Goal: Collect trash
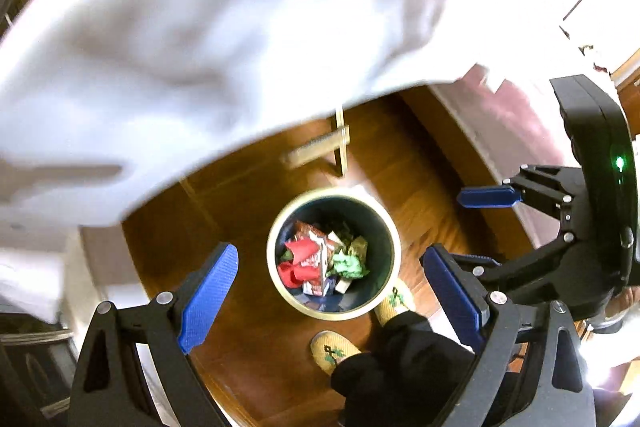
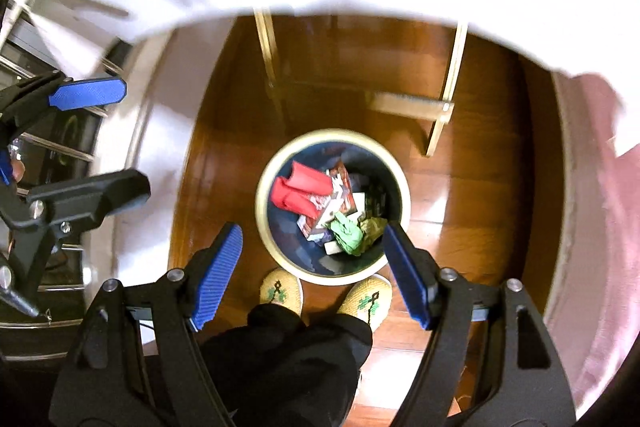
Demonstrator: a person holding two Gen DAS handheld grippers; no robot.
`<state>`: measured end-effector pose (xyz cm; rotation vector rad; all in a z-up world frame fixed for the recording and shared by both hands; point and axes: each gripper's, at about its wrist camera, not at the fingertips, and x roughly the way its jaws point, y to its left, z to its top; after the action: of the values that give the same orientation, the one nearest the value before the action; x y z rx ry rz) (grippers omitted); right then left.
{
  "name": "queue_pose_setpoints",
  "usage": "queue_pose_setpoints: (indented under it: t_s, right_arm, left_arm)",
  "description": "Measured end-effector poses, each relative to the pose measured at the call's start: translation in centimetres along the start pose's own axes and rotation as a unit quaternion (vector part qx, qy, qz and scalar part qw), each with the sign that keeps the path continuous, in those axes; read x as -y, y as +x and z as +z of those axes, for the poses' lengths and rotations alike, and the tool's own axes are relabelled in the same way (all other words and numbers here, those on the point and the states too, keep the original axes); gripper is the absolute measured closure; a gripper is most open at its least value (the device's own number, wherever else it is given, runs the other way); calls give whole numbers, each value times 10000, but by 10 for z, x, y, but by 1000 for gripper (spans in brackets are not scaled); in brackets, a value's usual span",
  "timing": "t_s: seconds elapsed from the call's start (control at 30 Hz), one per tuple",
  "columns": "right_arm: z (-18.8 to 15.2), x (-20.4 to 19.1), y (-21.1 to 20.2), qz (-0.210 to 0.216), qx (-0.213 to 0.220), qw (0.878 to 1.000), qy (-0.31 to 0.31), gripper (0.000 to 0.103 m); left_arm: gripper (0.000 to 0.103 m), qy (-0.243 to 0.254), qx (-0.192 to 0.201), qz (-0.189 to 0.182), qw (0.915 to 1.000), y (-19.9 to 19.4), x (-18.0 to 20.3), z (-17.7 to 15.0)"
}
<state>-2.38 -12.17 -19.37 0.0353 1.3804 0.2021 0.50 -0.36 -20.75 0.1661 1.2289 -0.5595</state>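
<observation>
A round bin (image 1: 390, 235) with a cream rim and dark inside stands on the wooden floor; it also shows in the right wrist view (image 2: 262, 203). It holds red wrappers (image 1: 298, 259), a printed carton (image 2: 338, 199) and crumpled green paper (image 2: 348, 235). My left gripper (image 1: 328, 291) is open and empty, high above the bin. My right gripper (image 2: 312, 275) is open and empty, also high above the bin. The right gripper shows at the right of the left wrist view (image 1: 468, 231), and the left gripper at the left of the right wrist view (image 2: 104, 139).
A table with a white cloth (image 1: 200, 39) fills the top of both views, its gold legs (image 2: 444, 95) just beyond the bin. The person's yellow slippers (image 2: 280, 291) and dark trousers stand right at the bin. A pink cloth (image 2: 600, 227) hangs at the right.
</observation>
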Motion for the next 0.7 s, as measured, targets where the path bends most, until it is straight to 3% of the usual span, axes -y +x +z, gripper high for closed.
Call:
queue_pose_setpoints:
  t_s: [0.33, 0.7]
  right_arm:
    - [36, -36, -144, -263, 568, 9980, -106, 32]
    - [61, -57, -251, -238, 1043, 9942, 120, 32]
  left_arm:
    - [8, -93, 592, 116, 9981, -146, 15, 46]
    - [8, -466, 874, 370, 9944, -248, 16, 82]
